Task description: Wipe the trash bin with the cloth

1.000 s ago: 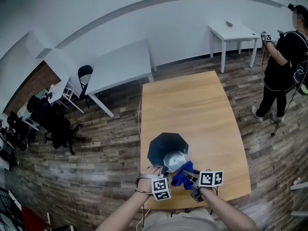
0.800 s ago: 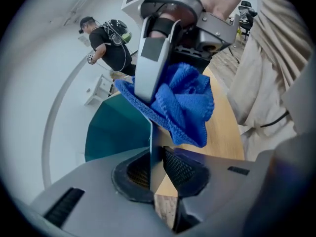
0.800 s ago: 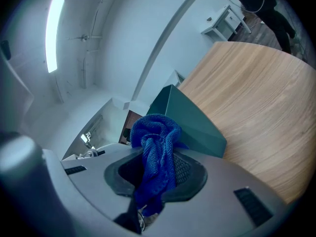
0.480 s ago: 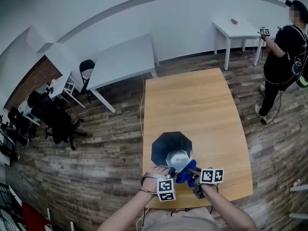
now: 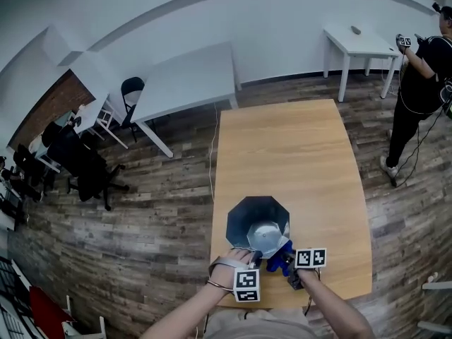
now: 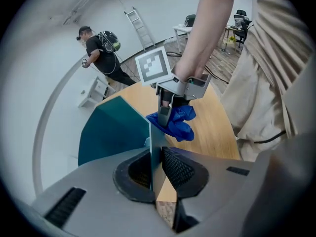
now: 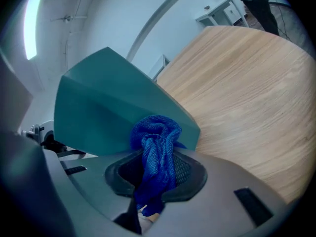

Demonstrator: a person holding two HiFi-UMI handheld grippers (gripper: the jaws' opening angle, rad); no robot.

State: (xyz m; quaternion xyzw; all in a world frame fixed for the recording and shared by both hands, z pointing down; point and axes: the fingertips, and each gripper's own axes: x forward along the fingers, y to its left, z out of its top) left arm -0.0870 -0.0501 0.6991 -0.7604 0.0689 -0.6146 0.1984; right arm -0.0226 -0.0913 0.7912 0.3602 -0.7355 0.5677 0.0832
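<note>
Lower centre of the head view: left gripper (image 5: 252, 255) has its jaws nearly together, clamped on the thin wall of the trash bin (image 5: 241, 219) at the near rim. In the left gripper view the wall edge stands straight up between the pads. Those jaws have just been closing, with the bin wall between them. Looks like a steadying hold.

The bin is dark teal and many-sided. It stands upright and open-topped at the near end of the wooden worktop (image 5: 296, 154), at lower centre of the frame.

Just right of the bin: blue cloth (image 5: 277, 253), bunched up and pinched in the right gripper (image 5: 285, 262). The right gripper view shows the jaws closed on the wad, with cloth sticking out past the tips, right up against the bin's outer wall low on the near-right side. Touching or only just beside, can't confirm.

Progress, as a judgement: setup is done, with the bin held and the cloth gripped and brought to the wall. Wiping looks to be at its start or in an early stroke on one outer face. No dirt or wet streaks are visible, so cleaned area can't be read off. Likely left: the other outer faces, the rim, maybe the inside.

Upper right: a person (image 5: 424, 83) stands well apart, not involved.
</note>
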